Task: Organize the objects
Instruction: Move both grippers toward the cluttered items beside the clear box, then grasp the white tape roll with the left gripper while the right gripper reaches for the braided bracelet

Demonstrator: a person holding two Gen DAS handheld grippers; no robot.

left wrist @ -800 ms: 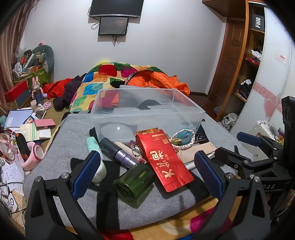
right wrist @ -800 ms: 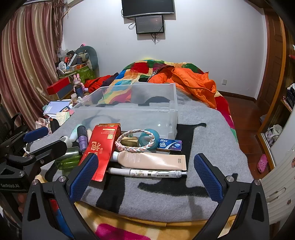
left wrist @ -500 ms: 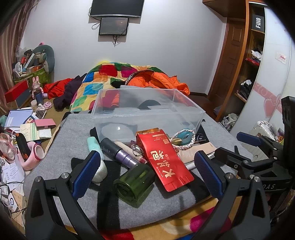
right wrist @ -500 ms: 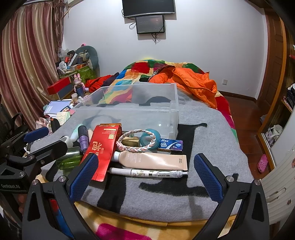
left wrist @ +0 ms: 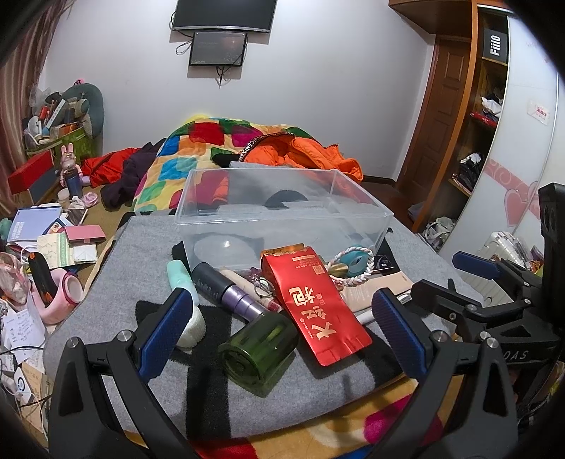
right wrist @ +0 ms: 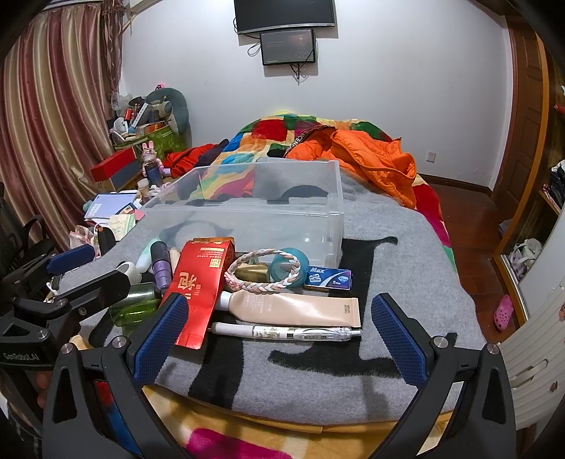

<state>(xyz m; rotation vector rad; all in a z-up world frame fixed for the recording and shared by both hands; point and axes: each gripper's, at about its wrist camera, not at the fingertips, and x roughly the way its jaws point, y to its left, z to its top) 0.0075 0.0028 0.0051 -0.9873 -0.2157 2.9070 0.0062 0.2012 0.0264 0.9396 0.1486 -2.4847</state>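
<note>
A grey blanket with black markings (right wrist: 388, 247) is spread over the foot of a bed, and the objects to be organized are clustered on it at the centre of both views. A clear plastic bin (left wrist: 282, 212) is set just behind them, with nothing seen inside it. In front of the bin are laid a red packet (left wrist: 314, 300), a green jar on its side (left wrist: 259, 347), a purple-capped tube (left wrist: 226, 291), a mint bottle (left wrist: 183, 279), a braided bracelet (right wrist: 265, 270) over a teal tape roll (right wrist: 287, 266), a blue box (right wrist: 328, 279), a beige tube (right wrist: 293, 305) and a white pen (right wrist: 286, 332).

The left gripper (left wrist: 282, 332) is held low in the frame before the jar, its blue pads wide apart and nothing between them. The right gripper (right wrist: 279, 335) is held likewise before the pen, spread wide and empty.

Behind the bin a patchwork quilt (left wrist: 197, 148) and an orange jacket (right wrist: 374, 159) are heaped. Two screens (right wrist: 286, 21) are mounted on the white wall at the top. Striped curtains (right wrist: 53, 106) hang at the left of the right view, and a cluttered side surface (left wrist: 46, 240) fills the left edge of the left view. Wooden shelves (left wrist: 476, 116) are seen at its upper right.
</note>
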